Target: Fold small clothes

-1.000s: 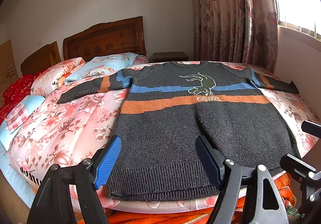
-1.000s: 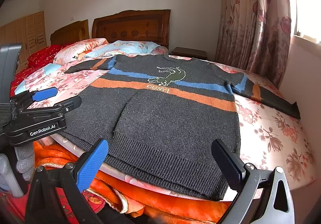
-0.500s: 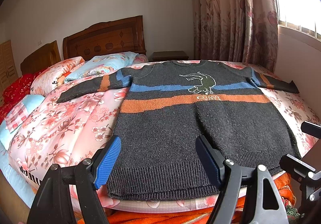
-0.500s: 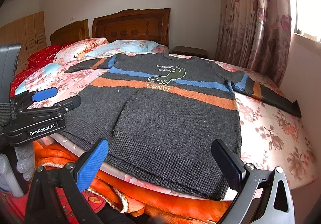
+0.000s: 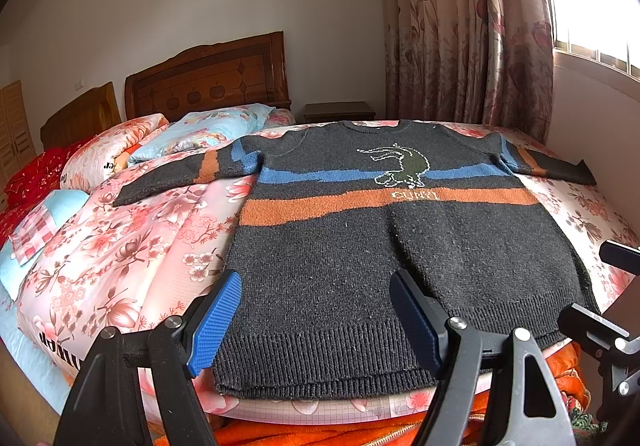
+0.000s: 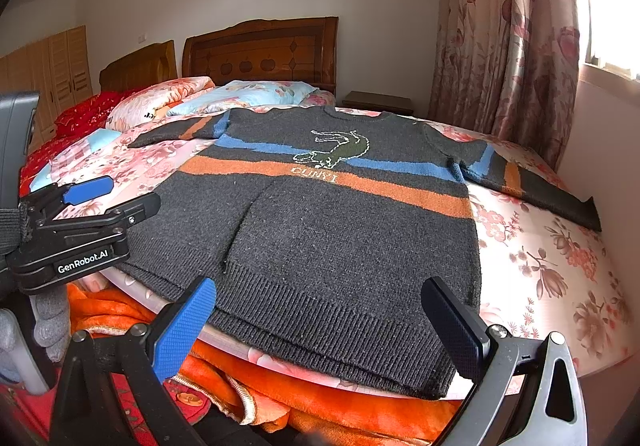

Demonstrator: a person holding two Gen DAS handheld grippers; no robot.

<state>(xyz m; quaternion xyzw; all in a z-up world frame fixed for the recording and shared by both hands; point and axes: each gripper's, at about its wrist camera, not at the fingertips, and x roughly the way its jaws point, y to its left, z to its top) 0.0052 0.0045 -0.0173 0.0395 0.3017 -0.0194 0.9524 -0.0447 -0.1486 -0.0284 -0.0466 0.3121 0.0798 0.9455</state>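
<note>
A small dark grey knit sweater (image 5: 360, 246) (image 6: 340, 230) with a blue stripe, an orange stripe and a green crocodile lies flat, front up, on the floral bed cover, both sleeves spread out sideways. My left gripper (image 5: 316, 322) hovers open over the sweater's ribbed hem near its left corner, nothing between its blue pads. My right gripper (image 6: 320, 326) stands open over the hem toward the right corner, also holding nothing. The left gripper (image 6: 108, 198) shows at the left edge of the right wrist view, beside the hem.
The bed cover (image 5: 120, 246) is pink and floral, with pillows (image 5: 208, 130) and a wooden headboard (image 5: 208, 78) at the far end. An orange blanket (image 6: 280, 398) hangs below the near edge. Curtains (image 5: 460, 26) and a wall close the right side; a nightstand (image 5: 340, 112) stands behind.
</note>
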